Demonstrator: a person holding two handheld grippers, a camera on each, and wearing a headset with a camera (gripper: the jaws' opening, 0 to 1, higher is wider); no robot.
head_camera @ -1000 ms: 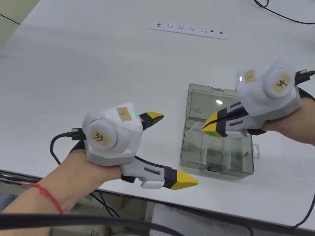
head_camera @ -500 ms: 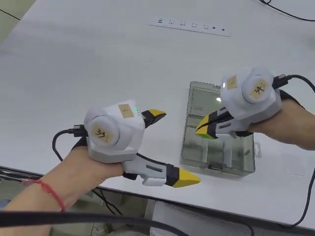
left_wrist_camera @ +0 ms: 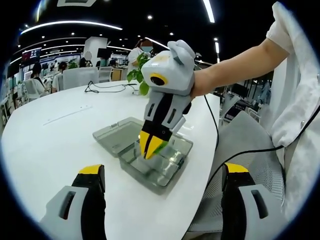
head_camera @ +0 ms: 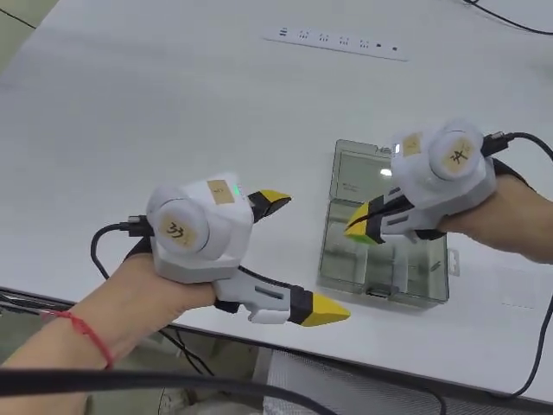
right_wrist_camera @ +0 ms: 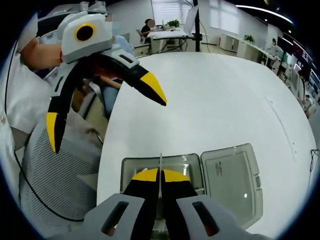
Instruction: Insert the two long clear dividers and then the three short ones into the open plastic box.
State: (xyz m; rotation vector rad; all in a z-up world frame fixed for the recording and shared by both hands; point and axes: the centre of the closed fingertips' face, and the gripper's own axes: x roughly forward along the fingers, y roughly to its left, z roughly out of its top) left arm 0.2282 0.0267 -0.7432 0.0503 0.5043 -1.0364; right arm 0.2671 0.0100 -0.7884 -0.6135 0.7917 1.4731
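So: clear divider (right_wrist_camera: 160, 161) is pinched edge-on between the right gripper's (right_wrist_camera: 160, 176) closed jaws. It hangs just above the open plastic box (head_camera: 328, 259), toward the base's 9 o'clock side in the head view. Can't tell whether it's a long one or a short one.

Box sits flat on the white table (head_camera: 130, 104), about 4 o'clock from the head view's centre. Its hinged lid (head_camera: 356, 177) is folded out flat at the base's 12 o'clock.

Some clear walls look seated in the base, but the count is unreadable through the plastic. My read: mid-task, this piece not yet slotted and more to go.

Left gripper (head_camera: 304, 258) is at the box's 9 o'clock, apart from it, jaws spread wide, holding nothing. Power strip (head_camera: 339, 41) lies well off at 12 o'clock, not involved.
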